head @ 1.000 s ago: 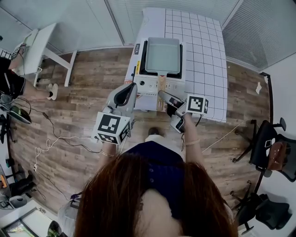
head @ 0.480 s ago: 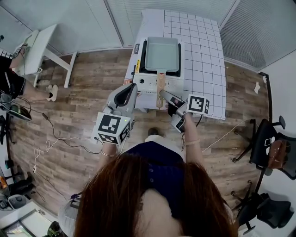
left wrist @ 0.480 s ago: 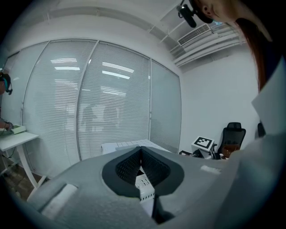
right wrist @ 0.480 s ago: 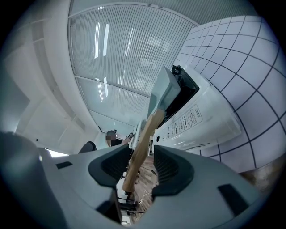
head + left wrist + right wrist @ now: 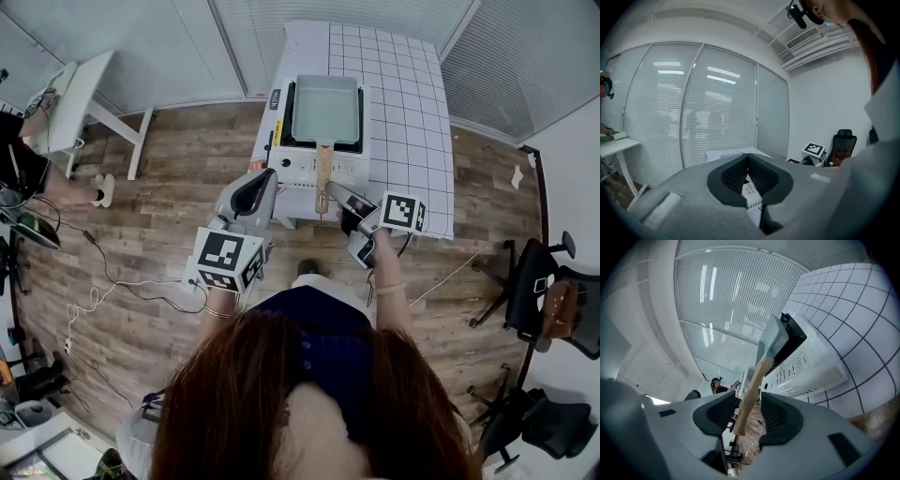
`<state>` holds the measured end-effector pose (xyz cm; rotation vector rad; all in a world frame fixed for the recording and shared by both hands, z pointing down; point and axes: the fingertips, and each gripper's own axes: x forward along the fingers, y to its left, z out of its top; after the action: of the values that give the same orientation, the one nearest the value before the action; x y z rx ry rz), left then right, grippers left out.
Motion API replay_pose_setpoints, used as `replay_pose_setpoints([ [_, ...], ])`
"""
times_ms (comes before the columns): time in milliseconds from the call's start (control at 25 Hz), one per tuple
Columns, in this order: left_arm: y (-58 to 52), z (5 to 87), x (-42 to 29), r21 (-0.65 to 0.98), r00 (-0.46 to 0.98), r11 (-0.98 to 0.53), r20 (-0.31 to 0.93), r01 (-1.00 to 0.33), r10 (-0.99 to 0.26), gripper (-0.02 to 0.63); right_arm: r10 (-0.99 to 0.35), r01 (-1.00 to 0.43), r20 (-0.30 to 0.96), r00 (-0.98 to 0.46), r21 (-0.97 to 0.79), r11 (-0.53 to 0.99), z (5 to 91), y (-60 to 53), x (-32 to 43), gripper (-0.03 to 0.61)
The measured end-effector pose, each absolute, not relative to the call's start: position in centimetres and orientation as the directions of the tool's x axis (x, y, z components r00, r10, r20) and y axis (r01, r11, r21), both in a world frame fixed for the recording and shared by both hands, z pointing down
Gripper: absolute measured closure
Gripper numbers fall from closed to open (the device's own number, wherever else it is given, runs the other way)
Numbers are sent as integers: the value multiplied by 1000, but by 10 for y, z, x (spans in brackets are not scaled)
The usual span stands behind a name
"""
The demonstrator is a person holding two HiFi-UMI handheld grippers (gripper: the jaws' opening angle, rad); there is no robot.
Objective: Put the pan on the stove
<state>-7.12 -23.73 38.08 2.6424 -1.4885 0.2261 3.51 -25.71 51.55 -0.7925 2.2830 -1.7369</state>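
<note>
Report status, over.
Left hand-held gripper shut, empty. Right hand-held gripper open around pan handle. Pan sits on stove. No obstruction seen.

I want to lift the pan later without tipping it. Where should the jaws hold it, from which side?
Take the wooden handle, coming from the front of the stove: it juts out there toward the person and is slim, while the pan body is wide.
</note>
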Motion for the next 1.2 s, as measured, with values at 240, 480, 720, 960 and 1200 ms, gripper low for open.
replay_pose_setpoints([
  [240,-231,379,-73,10,511,-517,172,-856,-842,604,-512,-316,183,-839,-930,187,513,-253,38,410],
  [480,-225,376,-74,11,511,-517,167,-856,-843,603,-522,-330,184,-833,-923,200,507,-247,39,416],
  [720,-216,375,-75,15,517,-522,160,-853,-841,603,-545,-378,207,-813,-899,223,500,-239,42,430],
  [960,-204,372,-76,18,520,-524,153,-852,-840,603,-572,-427,224,-789,-869,249,489,-227,45,440],
  [1200,-190,369,-78,20,525,-528,147,-849,-838,603,-597,-470,236,-767,-839,272,479,-214,45,457],
])
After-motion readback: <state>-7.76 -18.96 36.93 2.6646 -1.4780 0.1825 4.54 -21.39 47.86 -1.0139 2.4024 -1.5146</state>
